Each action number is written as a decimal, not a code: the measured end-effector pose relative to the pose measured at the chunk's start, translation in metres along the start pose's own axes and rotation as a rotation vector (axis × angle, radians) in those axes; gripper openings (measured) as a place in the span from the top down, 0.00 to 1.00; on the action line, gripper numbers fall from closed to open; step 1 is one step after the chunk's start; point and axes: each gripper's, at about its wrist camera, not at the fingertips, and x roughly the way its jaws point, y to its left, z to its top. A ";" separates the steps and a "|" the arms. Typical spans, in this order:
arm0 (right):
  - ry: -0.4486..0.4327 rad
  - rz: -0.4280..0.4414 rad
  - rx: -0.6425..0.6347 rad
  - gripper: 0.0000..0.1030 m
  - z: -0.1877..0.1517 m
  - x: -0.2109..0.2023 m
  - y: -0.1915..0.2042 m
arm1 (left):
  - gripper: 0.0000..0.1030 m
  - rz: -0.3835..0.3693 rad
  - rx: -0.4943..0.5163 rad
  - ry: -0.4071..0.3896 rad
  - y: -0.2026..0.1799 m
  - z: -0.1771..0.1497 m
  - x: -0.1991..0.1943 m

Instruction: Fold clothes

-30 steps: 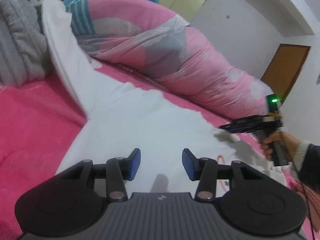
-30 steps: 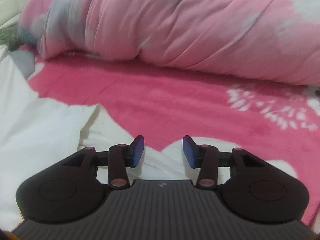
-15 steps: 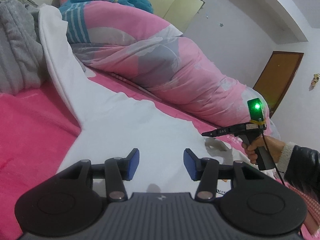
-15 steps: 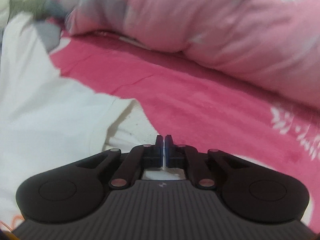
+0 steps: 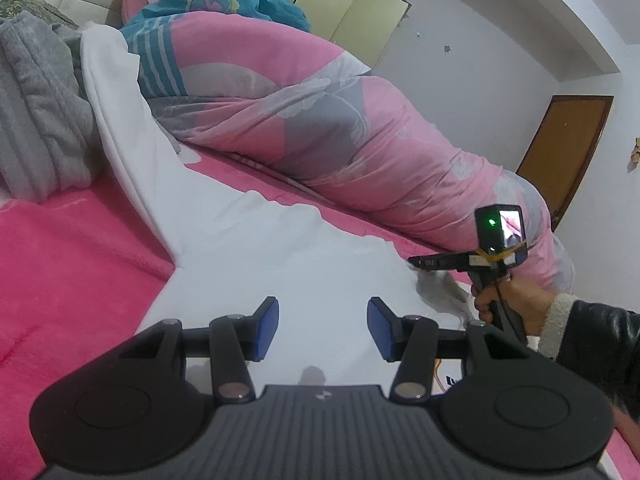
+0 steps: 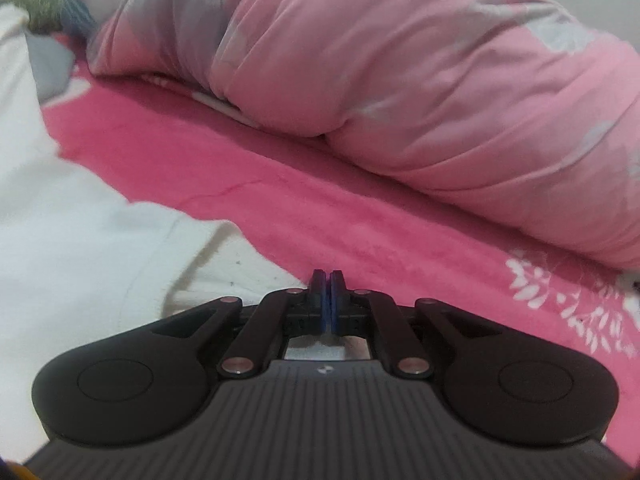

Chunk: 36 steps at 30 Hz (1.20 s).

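Note:
A white garment lies spread on the pink bed sheet, one long part running up to the far left. My left gripper hovers open just above its near part, nothing between the blue pads. At the garment's right edge, my right gripper, held by a hand, is shut on a lifted bit of the fabric. In the right wrist view the right gripper has its pads pressed together, with the white garment to the left and white cloth showing under the jaws.
A long rolled pink quilt lies along the far side of the bed, close beyond the right gripper as the quilt. A grey blanket is heaped at the far left. A brown door stands at the right.
The right gripper's jaws went from open to shut at the garment's right edge, and it shifted a little left and rolled. The left gripper stayed where it was, still open.

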 end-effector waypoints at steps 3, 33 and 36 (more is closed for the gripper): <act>-0.002 -0.033 0.087 0.98 0.009 -0.007 -0.011 | 0.51 -0.005 0.000 0.001 0.000 0.000 -0.001; 0.134 0.423 0.263 0.30 0.036 0.011 -0.004 | 0.51 -0.026 -0.010 0.001 0.004 0.000 -0.001; 0.134 0.397 0.171 0.59 0.035 0.003 0.005 | 0.51 -0.021 -0.010 0.000 0.004 -0.001 -0.001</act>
